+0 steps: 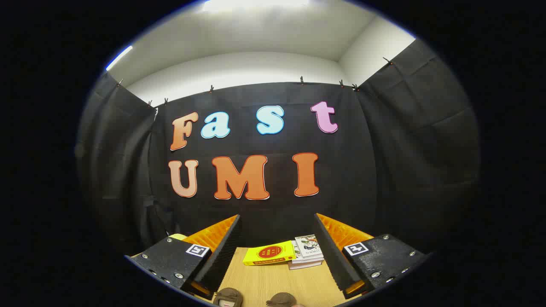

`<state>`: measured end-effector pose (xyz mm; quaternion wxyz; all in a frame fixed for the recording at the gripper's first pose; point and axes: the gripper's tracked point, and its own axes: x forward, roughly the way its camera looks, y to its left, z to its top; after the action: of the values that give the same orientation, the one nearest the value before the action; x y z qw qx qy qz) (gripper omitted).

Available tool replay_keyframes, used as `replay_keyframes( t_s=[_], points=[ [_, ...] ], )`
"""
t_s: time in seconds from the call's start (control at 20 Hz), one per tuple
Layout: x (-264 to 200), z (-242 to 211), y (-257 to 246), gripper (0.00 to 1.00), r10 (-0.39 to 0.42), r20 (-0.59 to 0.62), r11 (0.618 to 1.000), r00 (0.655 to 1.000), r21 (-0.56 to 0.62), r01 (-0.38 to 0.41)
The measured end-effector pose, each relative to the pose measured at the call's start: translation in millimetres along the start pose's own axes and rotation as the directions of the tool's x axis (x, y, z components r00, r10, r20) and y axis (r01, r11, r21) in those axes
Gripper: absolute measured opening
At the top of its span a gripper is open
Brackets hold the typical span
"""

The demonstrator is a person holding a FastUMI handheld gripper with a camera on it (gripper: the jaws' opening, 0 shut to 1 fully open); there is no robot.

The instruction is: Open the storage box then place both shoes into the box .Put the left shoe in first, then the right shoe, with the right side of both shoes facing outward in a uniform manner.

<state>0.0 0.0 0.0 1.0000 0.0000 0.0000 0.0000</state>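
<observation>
The gripper (pixel 277 256) is held level above the wooden tabletop (pixel 273 281), aimed at the black cloth wall. Its fingers (pixel 222 251) are spread wide and nothing is held between them. Two brown shoes are seen only in part at the near edge of the tabletop, below the gap between the fingers: the left one (pixel 228 296) and the right one (pixel 282 299), side by side and apart. Beyond the fingers, near the far edge, a yellow book (pixel 268 253) lies flat, touching a small stack of books (pixel 308 251) to its right. A yellow object (pixel 178 236) is partly hidden behind the left finger; its identity cannot be told.
</observation>
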Motion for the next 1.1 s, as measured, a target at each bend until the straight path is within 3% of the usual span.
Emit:
replay_keyframes(
  t_s=[0.8,1.1],
  points=[
    [4.5,-3.2,13.5,0.99,0.019,-0.015,1.0,1.0,0.002,-0.019],
    [8.8,-20.7,20.1,0.99,0.039,-0.077,0.999,0.996,0.013,-0.038]
  ],
)
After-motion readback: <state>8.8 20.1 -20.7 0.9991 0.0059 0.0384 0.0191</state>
